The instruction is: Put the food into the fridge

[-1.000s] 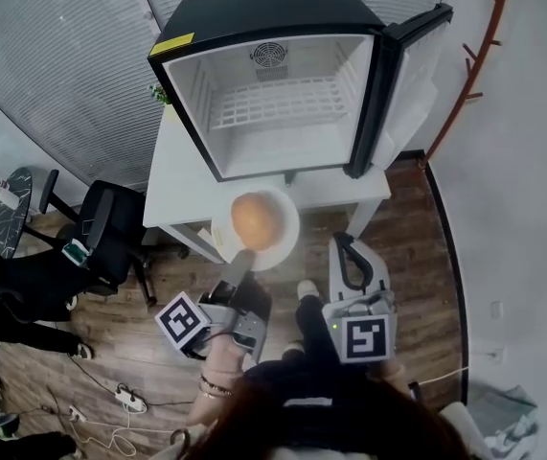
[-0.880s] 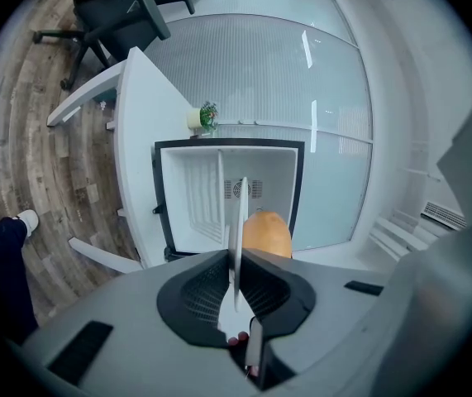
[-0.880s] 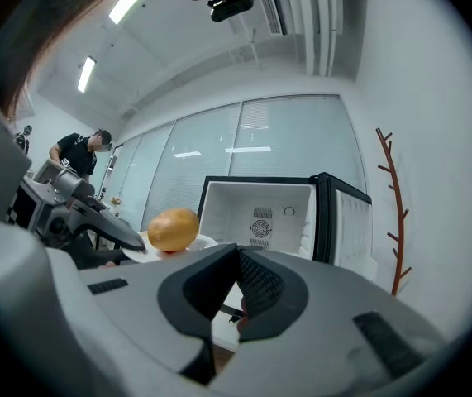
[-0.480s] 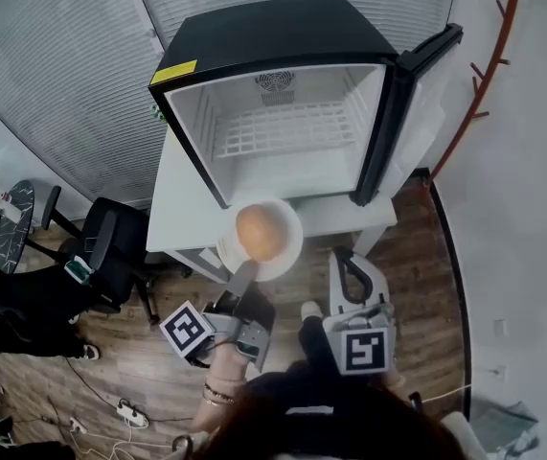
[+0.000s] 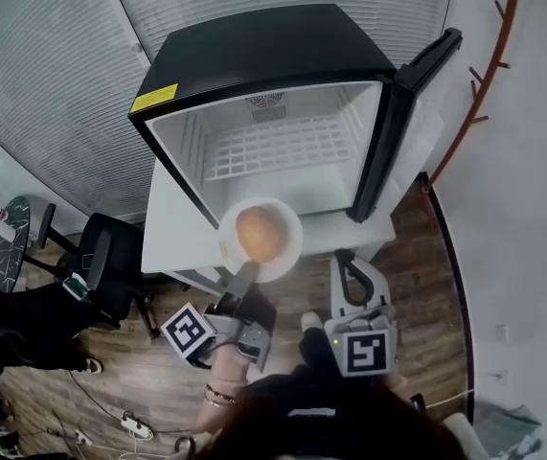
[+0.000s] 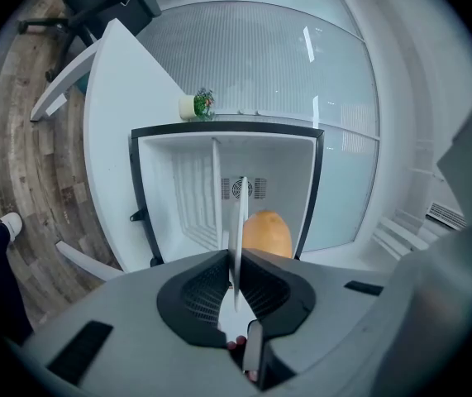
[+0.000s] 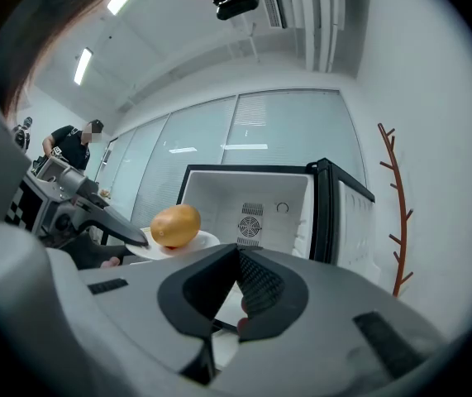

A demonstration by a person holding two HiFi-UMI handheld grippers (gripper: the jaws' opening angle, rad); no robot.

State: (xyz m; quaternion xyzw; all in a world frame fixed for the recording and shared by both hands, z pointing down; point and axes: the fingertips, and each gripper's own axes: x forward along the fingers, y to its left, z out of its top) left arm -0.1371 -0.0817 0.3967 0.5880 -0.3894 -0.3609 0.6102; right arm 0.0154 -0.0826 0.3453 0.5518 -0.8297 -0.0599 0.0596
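The fridge stands on the white counter with its door swung wide to your right, so the opening step looks finished. The cavity is bare: the wire shelf and the floor beneath it carry nothing, and I judge that no food has gone in yet. The plate is in the air just in front of the fridge mouth, above the front edge of the counter, and from your right tool's view it hangs clearly outside the cabinet. The food, one rounded orange-brown piece, sits in the middle of that plate. Your left tool has its jaws pinched onto the near rim of the plate, which runs edge-on between the pads in that tool's own view, so the whole load hangs from that single grip. Your right tool is held low and to the right, near the door side, with its jaws brought together on nothing. By my reckoning you are about midway: the carry has reached the opening, and what remains is to pass the plate inside, set it down on the shelf or the floor, let go of the rim, draw back and close the door.
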